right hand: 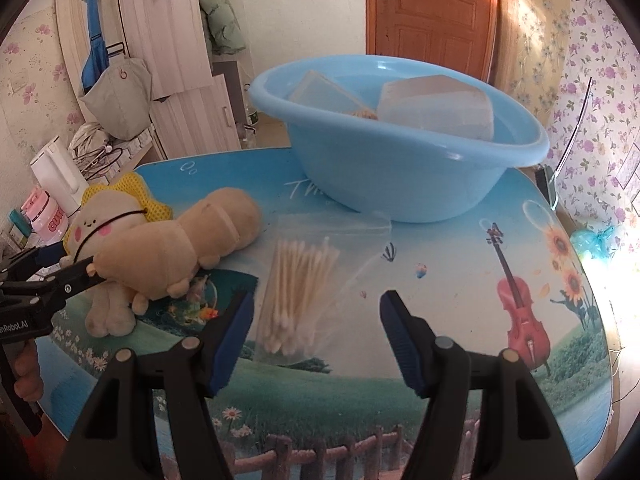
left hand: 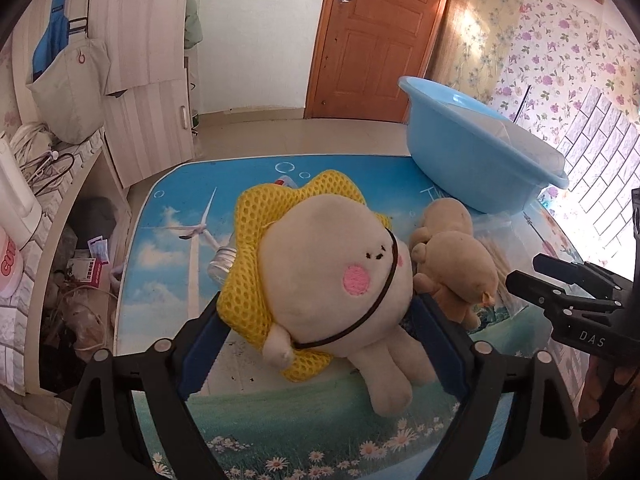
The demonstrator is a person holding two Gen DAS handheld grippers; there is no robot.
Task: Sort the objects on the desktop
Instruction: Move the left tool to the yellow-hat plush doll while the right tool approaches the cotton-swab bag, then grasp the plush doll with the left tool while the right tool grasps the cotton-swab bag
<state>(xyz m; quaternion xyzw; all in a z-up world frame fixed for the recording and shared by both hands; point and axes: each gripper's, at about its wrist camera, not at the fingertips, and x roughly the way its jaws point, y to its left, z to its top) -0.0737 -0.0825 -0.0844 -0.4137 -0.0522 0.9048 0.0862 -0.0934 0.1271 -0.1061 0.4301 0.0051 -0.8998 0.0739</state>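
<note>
A cream plush with a yellow mesh ruff [left hand: 332,256] lies on the picture-printed table, and my left gripper [left hand: 320,304] is closed around its body, a pad touching each side. The same plush [right hand: 108,216] and left gripper [right hand: 74,258] show at the left edge of the right wrist view. A brown plush [left hand: 460,268] [right hand: 192,240] lies against it. My right gripper [right hand: 316,300] hangs open over a clear bag of cotton swabs [right hand: 300,280], pads off it. The right gripper [left hand: 524,270] also appears at the right edge of the left wrist view.
A light blue basin [right hand: 400,184] [left hand: 472,148] stands at the table's far side with clear plastic boxes [right hand: 436,108] inside. A glass jar with a metal cap [left hand: 222,266] lies behind the cream plush. A white kettle [right hand: 56,176] and pink bottle [right hand: 46,212] stand on the cluttered shelf to the left.
</note>
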